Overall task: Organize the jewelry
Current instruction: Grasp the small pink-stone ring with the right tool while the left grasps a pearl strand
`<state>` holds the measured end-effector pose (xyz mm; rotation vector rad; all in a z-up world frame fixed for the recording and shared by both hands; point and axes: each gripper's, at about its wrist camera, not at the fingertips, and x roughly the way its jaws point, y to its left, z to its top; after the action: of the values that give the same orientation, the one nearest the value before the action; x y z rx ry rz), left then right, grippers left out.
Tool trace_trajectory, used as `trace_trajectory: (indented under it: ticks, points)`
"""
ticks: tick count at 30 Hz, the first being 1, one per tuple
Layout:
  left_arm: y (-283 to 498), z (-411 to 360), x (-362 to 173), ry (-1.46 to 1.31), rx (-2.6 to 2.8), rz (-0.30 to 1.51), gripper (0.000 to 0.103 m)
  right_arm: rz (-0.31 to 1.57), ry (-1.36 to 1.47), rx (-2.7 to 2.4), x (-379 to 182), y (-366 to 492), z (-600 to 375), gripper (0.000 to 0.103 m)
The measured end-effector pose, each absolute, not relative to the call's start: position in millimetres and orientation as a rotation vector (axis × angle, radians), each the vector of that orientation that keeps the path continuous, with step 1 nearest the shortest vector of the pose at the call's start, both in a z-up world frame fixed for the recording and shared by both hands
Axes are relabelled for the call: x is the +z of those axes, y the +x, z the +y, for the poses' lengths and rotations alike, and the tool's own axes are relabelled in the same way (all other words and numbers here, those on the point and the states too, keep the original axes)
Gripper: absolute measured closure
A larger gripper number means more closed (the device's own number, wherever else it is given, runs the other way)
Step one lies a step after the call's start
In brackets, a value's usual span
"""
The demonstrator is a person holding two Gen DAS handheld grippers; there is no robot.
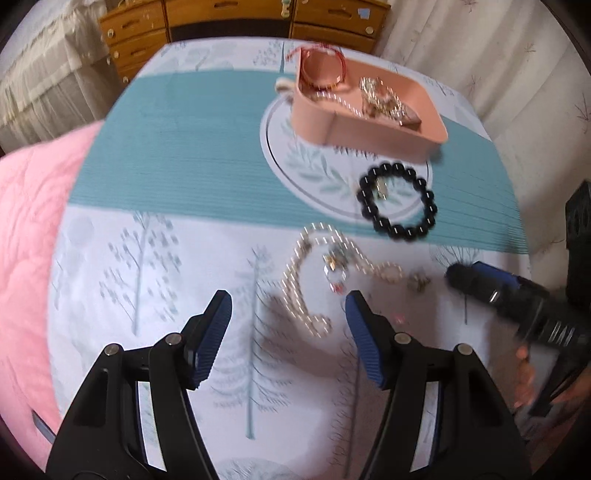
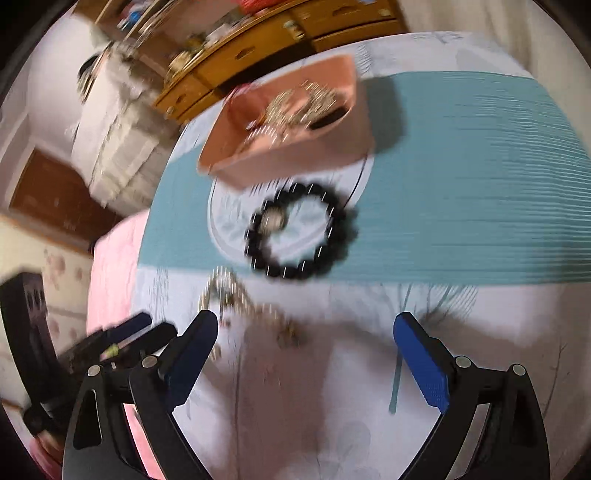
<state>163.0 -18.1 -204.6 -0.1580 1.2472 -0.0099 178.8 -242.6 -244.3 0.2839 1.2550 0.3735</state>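
A pink tray [image 1: 369, 129] [image 2: 295, 162] on the patterned cloth holds a red bangle [image 1: 321, 70] and several gold pieces [image 1: 380, 98]. A black bead bracelet [image 1: 397, 201] [image 2: 299, 230] lies in front of it with a small gold piece inside its ring. A pearl necklace [image 1: 314, 273] [image 2: 229, 291] with a charm lies nearer. My left gripper [image 1: 288, 314] is open and empty just short of the necklace. My right gripper [image 2: 306, 325] is open and empty, near the necklace's end; it also shows in the left wrist view [image 1: 491, 291].
A pink quilt [image 1: 33, 229] lies to the left of the cloth. A wooden chest of drawers [image 1: 236, 22] stands behind the table. A cream curtain [image 1: 498, 66] hangs at the right. Small gold earrings [image 1: 419, 282] lie beside the necklace.
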Motion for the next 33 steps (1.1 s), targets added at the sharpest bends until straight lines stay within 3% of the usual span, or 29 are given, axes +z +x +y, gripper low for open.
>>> trace_trajectory:
  ticks: [14, 16, 23, 27, 30, 33]
  points:
    - [146, -31, -229, -0.290, 0.044, 1.196, 0.043, 1.138, -0.136, 0.584, -260, 114, -193, 0.050]
    - [146, -33, -231, -0.274, 0.054, 1.177, 0.053, 1.115, -0.180, 0.608, -261, 111, -187, 0.055]
    - [147, -40, -237, -0.293, 0.030, 1.151, 0.064, 0.996, -0.418, 0.604, -267, 95, -156, 0.067]
    - [149, -44, -239, -0.256, 0.058, 1.136, 0.068, 0.964, -0.442, 0.629, -269, 91, -150, 0.076]
    - [150, -45, -241, -0.224, 0.079, 1.125, 0.082, 0.953, -0.439, 0.645, -269, 92, -148, 0.080]
    - [149, -37, -241, -0.255, 0.070, 1.118, 0.086, 0.962, -0.425, 0.646, -268, 93, -149, 0.089]
